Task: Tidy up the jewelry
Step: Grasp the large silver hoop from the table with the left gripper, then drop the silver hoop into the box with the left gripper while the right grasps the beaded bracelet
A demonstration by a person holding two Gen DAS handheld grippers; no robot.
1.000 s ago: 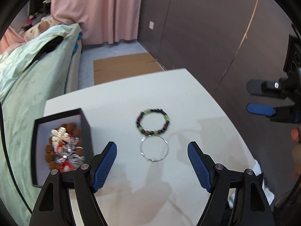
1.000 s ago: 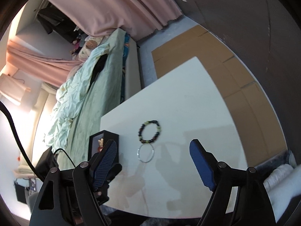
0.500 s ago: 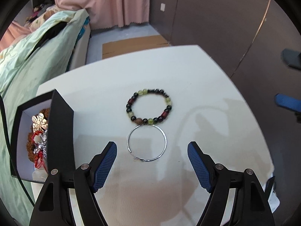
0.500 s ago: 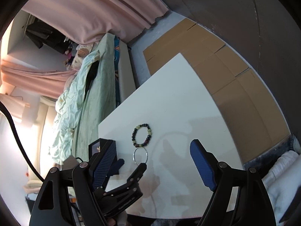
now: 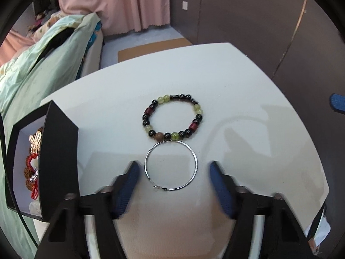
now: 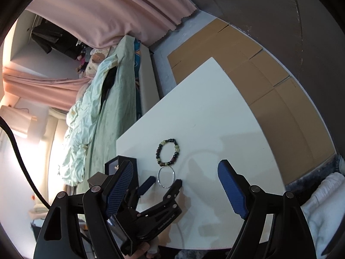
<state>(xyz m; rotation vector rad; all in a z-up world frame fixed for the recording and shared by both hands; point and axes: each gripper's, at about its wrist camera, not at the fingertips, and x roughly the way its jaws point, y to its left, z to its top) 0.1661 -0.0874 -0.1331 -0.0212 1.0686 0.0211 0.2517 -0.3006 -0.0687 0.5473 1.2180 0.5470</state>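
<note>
Left gripper (image 5: 172, 170) fingers spread open around the silver hoop (image 5: 171, 166), beaded bracelet (image 5: 173, 117) just beyond. Only the right view shows the right gripper (image 6: 175, 172) open, held high above the bench (image 6: 215, 118).

Glossy white table (image 5: 248, 82), shiny metal hoop (image 5: 195, 157), polished bead bracelet (image 5: 195, 108)
</note>
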